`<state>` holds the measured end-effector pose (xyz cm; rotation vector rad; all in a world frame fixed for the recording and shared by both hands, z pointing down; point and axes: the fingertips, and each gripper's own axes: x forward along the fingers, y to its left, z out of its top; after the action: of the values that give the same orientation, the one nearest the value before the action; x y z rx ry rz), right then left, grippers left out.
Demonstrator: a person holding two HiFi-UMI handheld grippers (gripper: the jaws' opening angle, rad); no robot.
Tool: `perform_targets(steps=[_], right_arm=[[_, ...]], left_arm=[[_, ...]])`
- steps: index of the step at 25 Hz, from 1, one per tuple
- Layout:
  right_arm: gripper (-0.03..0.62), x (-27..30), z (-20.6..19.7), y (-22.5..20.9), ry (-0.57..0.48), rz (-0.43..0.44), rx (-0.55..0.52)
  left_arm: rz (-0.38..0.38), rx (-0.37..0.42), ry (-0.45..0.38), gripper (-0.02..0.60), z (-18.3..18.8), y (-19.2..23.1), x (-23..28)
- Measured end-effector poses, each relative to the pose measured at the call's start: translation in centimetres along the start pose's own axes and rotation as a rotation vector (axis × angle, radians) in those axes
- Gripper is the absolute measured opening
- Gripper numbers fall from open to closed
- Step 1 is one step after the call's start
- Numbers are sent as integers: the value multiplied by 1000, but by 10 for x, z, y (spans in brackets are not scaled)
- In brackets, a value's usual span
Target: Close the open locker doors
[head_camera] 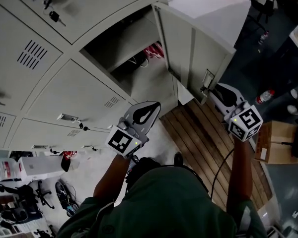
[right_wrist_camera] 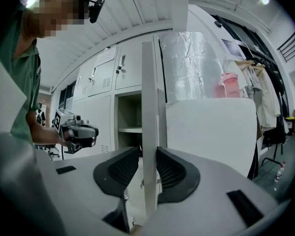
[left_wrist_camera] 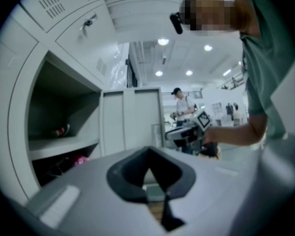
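Right gripper view: the right gripper (right_wrist_camera: 147, 168) has its jaws apart, straddling the upright free edge of the open locker door (right_wrist_camera: 148, 97) without clamping it. The open compartment (right_wrist_camera: 129, 117) lies to the left of that edge, so closing should mean pushing leftward. The left gripper (head_camera: 153, 106), jaws together, is farther from the door.

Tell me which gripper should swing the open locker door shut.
Right. The right gripper has the edge of the open door between its jaws; the left gripper hangs shut, empty, apart from that door.
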<state>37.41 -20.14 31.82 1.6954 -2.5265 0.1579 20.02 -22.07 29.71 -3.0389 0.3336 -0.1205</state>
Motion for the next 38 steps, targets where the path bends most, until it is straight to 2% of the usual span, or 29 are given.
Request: perform_targets(steps=[4,15,23,30,32,38], right_arm=[[94,7,1,23,4,47,-1],[114,42,9,97,1,164,-22],[105,104,19,155,-12,279,-73],[97,170,19,184,28,352,-154],[97,190,17,184,52,352,-182],[97,236,19,169,39,262,-232]], left_arm=[[24,-5,-1,0,-3,5,-10],[135,-37,-2,0,-18,32,-62],[237,-60,1,0,-32,61,-119],[336,-92,24,0,-44,86,-172],[363,-101,33,0,-46,93,-187],[413,-71,12,0,-57,108,-234]])
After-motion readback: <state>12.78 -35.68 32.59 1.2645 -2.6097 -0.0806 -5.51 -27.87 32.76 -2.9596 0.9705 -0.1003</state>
